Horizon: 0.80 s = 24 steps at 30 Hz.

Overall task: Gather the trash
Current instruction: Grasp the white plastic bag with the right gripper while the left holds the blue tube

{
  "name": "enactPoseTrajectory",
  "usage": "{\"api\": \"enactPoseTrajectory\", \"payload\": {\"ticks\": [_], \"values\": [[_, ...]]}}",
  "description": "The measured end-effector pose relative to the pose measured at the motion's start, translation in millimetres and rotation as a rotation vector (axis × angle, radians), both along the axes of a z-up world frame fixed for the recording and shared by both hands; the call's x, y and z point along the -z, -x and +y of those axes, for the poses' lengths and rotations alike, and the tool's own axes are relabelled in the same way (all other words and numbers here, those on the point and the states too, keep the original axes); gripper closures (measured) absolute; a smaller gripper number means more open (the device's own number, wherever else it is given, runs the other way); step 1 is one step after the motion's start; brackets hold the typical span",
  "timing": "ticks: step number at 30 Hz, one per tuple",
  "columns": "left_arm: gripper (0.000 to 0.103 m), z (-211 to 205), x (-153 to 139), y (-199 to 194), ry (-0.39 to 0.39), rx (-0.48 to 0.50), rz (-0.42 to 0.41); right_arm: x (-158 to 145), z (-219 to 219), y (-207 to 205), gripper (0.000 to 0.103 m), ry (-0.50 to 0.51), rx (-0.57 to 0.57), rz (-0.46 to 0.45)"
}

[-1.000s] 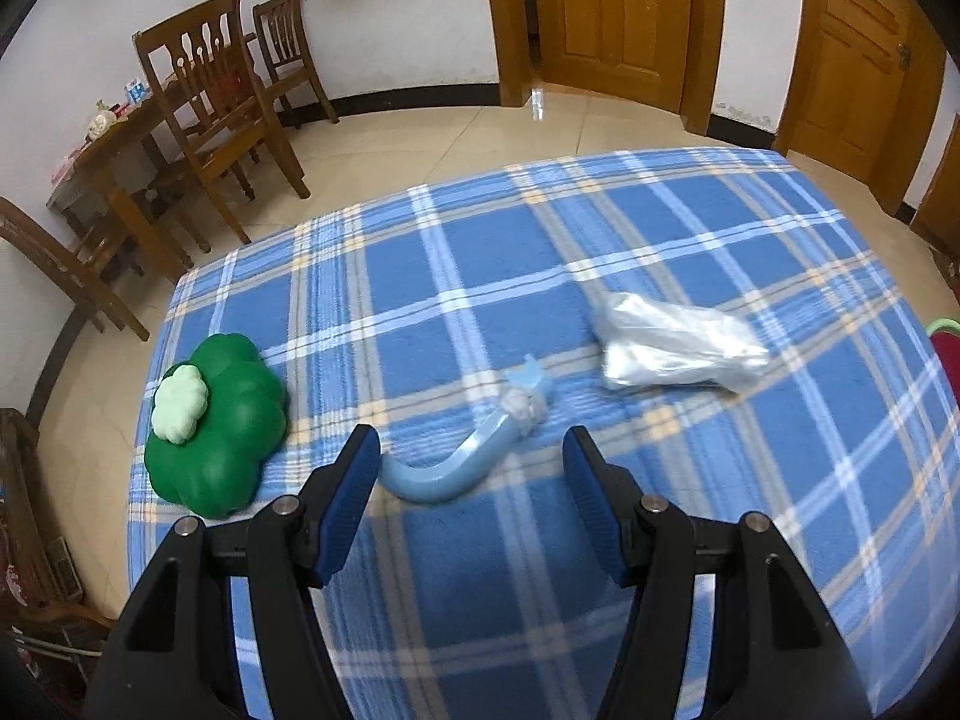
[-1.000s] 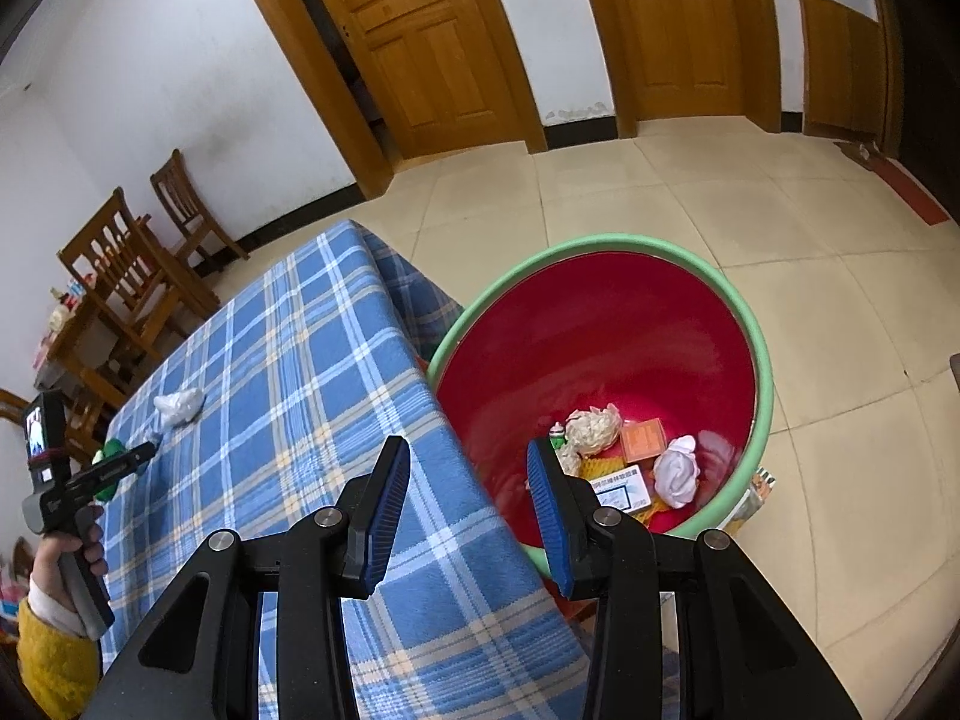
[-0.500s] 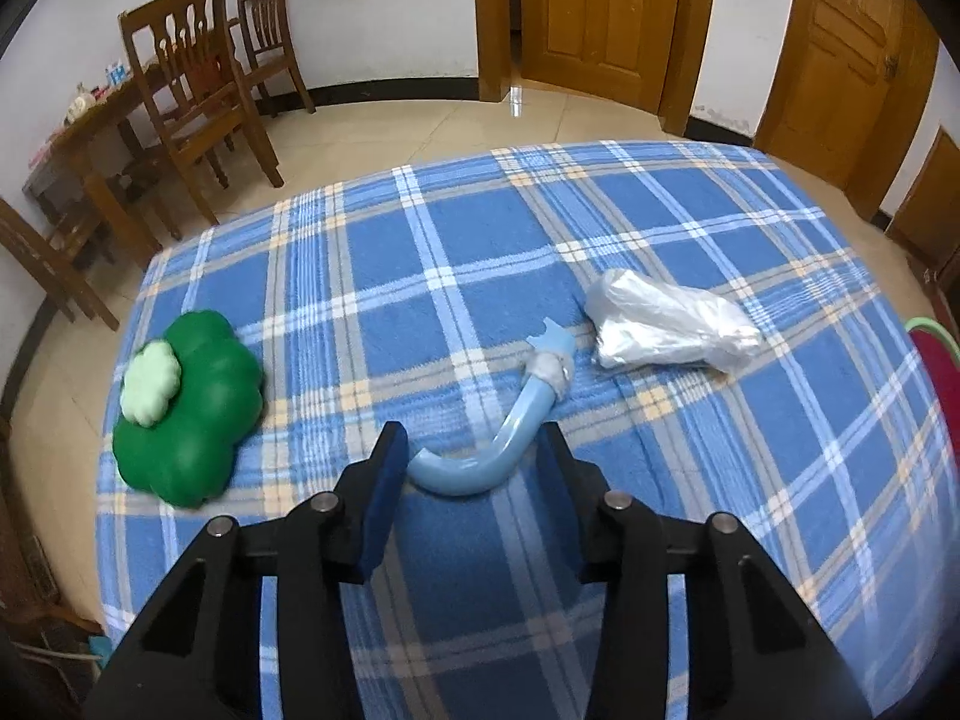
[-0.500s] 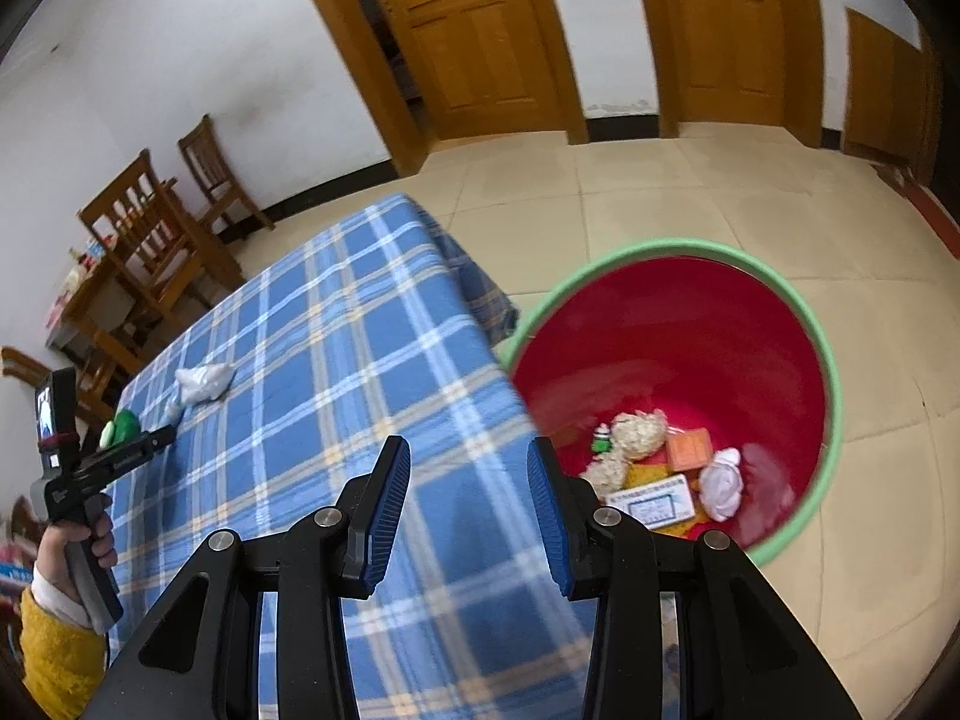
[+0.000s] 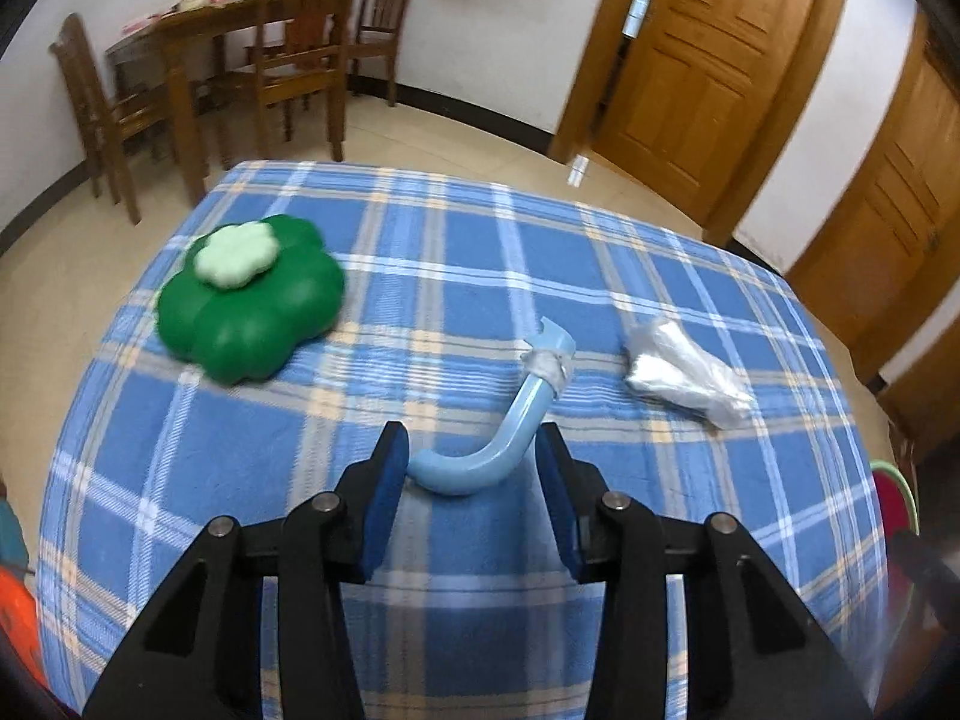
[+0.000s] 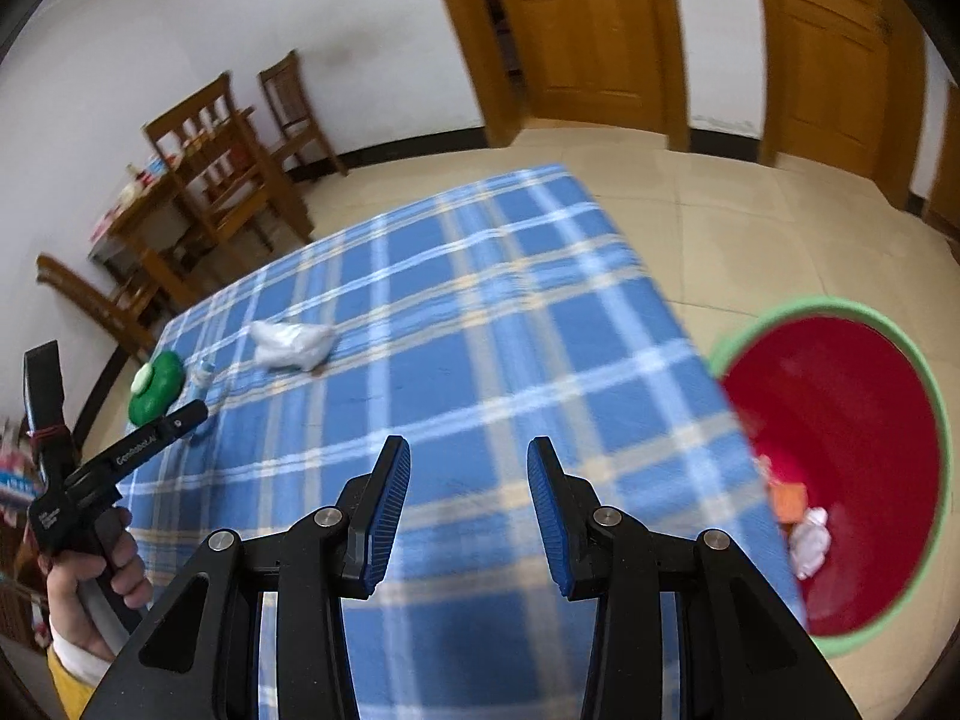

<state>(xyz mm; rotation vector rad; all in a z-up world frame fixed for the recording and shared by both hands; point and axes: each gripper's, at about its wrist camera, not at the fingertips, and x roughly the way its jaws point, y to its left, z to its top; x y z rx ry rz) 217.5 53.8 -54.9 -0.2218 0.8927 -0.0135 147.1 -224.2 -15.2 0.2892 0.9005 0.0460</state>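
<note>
A curved light-blue plastic tube with grey tape near its far end lies between the pads of my left gripper; the jaws have closed onto it. A crumpled clear plastic bag lies to its right on the blue plaid tablecloth. It also shows in the right wrist view. My right gripper is open and empty above the tablecloth. The red basin with a green rim stands on the floor at the right, holding several pieces of trash.
A green flower-shaped cushion lies at the table's far left, also in the right wrist view. Wooden chairs and a table stand by the far wall. Wooden doors are behind the table.
My left gripper narrowed its jaws around the blue tube and swung to face more left. My right gripper swung left from over the red basin to over the table.
</note>
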Motion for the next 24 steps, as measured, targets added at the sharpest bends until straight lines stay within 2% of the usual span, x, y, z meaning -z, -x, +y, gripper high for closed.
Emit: {"api": "enactPoseTrajectory", "payload": {"ticks": [3,4,6,12,18,21,24], "values": [[0.059,12.2,-1.7,4.9,0.017,-0.036,-0.019,3.2,19.5,-15.5,0.060,0.007,-0.034,-0.003],[0.059,15.2,-2.7,7.3,0.024,-0.046,-0.030,4.6,26.2,-20.5,0.048,0.005,-0.045,-0.001],[0.059,16.3,-2.9,9.3,0.024,-0.054,-0.041,7.3,39.3,-30.1,0.040,-0.001,-0.060,0.000],[0.059,20.6,-4.3,11.9,0.046,-0.067,-0.055,12.3,77.7,-57.7,0.040,0.002,-0.117,-0.011],[0.059,33.8,-6.1,16.2,0.062,-0.115,-0.074,21.5,103.7,-84.3,0.034,0.018,-0.123,-0.017],[0.059,41.6,-4.4,16.0,0.084,-0.140,-0.068,23.7,113.2,-94.8,0.025,0.023,-0.112,-0.031],[0.059,45.2,-4.0,15.9,0.093,-0.154,-0.067,25.2,123.9,-105.0,0.024,0.038,-0.110,-0.041]]}}
